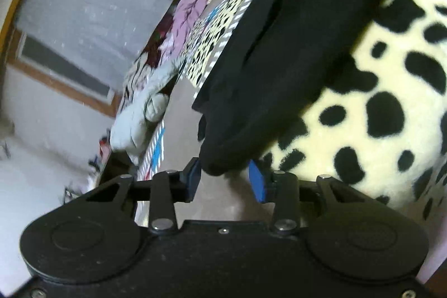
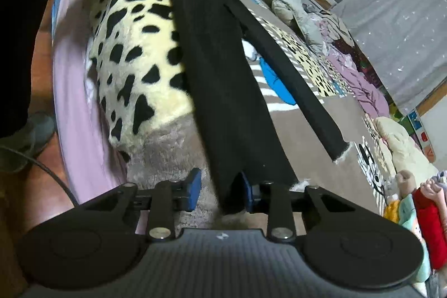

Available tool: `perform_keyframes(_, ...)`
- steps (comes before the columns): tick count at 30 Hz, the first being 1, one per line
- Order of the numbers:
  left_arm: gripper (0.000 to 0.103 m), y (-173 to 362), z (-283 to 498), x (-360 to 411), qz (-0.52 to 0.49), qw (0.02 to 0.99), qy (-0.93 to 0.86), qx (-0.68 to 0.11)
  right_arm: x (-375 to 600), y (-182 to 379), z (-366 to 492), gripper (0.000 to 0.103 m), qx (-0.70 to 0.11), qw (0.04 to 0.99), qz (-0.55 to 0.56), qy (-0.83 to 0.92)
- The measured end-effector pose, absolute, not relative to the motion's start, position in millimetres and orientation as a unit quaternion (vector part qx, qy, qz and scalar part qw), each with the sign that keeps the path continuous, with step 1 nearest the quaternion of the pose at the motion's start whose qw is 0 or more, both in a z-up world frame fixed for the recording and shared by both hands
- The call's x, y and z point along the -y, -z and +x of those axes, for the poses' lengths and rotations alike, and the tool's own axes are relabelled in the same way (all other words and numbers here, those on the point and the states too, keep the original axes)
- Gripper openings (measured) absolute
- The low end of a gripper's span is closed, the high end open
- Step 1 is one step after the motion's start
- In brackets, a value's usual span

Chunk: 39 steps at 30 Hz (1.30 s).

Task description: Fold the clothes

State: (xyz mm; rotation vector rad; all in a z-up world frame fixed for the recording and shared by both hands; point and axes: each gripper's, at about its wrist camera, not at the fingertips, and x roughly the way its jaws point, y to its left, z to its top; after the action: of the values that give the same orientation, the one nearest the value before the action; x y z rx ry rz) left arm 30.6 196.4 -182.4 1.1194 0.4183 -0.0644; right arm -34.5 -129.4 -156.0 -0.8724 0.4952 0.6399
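A black garment lies stretched across the bed, partly over a cream blanket with black spots. In the left wrist view my left gripper is open, its blue pads either side of the garment's near end, which rests between them. In the right wrist view the same black garment runs away from me, one long sleeve lying to the right. My right gripper is open, with the garment's hem lying against the right pad. The far end of the garment is hidden behind a dark shape.
The spotted blanket lies on a bed cover with spotted and striped print. Piles of clothes line the far side: a grey garment, pink clothes, a cream bundle and a red item. Curtains hang beyond.
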Motion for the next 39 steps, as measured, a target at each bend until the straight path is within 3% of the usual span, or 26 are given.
perform_keyframes(5,0.034,184.8,35.3,-199.7,0.533,0.826,0.031,-0.182,134.4,150.4,-30.3,0.027,-0.23,0.843,-0.383,-0.299)
perform_keyframes(7,0.021,184.9,40.8,-202.2,0.528,0.827,0.026,-0.19,137.2,149.2,-26.3,0.019,-0.24,0.846,-0.367,-0.303)
perform_keyframes(11,0.016,170.9,47.5,-205.7,0.482,0.853,0.023,-0.2,139.5,143.1,-22.1,0.008,-0.239,0.855,-0.35,-0.3)
perform_keyframes(20,0.012,110.3,84.5,-214.3,0.297,0.94,0.005,-0.169,170.9,100.5,11.7,0.007,-0.213,0.911,-0.229,-0.268)
perform_keyframes(39,0.011,110.1,218.0,-201.7,0.193,0.937,-0.002,-0.29,195.8,102.6,211.7,0.007,-0.28,0.92,-0.143,-0.233)
